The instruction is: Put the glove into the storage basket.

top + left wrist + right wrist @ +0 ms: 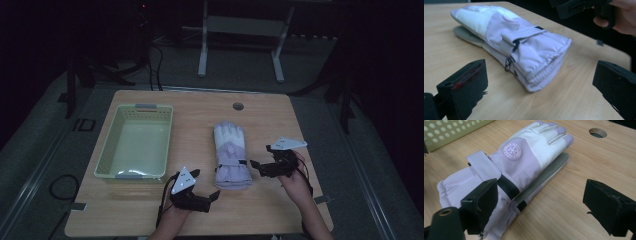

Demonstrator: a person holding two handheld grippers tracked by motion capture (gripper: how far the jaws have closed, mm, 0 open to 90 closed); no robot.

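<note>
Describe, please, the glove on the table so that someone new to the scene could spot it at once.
On the wooden table, look right of the pale green basket, between the left gripper and the right gripper. There lie the stacked gloves, lilac and white, the top one with a round snowflake badge on its back.

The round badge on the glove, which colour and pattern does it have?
The badge is pink with a white snowflake inside a ring; the right gripper view shows it best.
</note>
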